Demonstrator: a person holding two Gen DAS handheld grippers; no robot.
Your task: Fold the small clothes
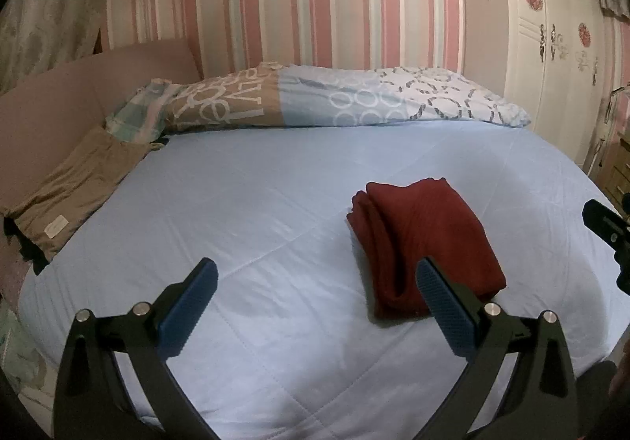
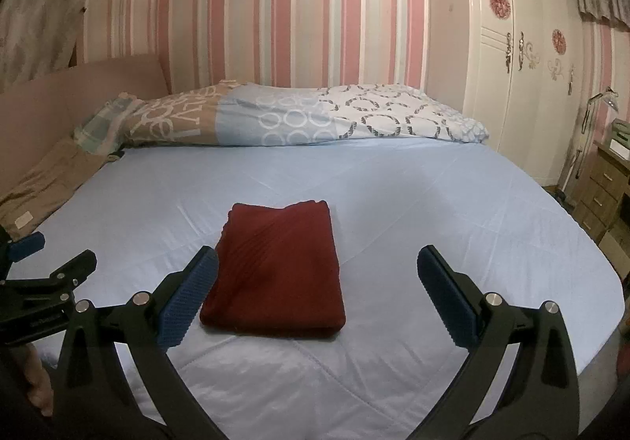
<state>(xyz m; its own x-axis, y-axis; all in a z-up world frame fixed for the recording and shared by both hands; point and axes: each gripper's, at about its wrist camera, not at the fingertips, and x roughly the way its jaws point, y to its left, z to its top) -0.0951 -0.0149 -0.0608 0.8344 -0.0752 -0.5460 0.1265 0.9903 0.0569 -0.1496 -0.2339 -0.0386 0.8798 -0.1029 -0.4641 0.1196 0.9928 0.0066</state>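
**Red garment folded, both tongs free above the bed**

The bed (image 2: 393,196) is my landmark: its pale blue sheet fills both views, and everything else I place against it. At its far edge, along the striped wall, lies the patterned duvet (image 2: 299,117), bunched in a long roll. On its left edge rests a tan garment (image 1: 75,180), flat and well apart from my work. Past the bed's right side stands the white wardrobe (image 2: 523,58).

Near the middle of the bed, toward my side, sits the red garment (image 2: 275,267), a compact rectangle with stacked layers showing along one edge in the left view. I judge the fold as done or nearly so.

My left gripper (image 1: 317,306) hangs over the sheet with its jaws spread wide, holding nothing, the red garment just beside its right finger. My right gripper (image 2: 317,298) is likewise wide and empty, the garment just beyond its left finger.

If I tidy it, I would do well to press lightly on the top face and square the loose layered edge, nudging from outside rather than pinching, so the stack does not slide open. Otherwise the tan garment looks like the next candidate.
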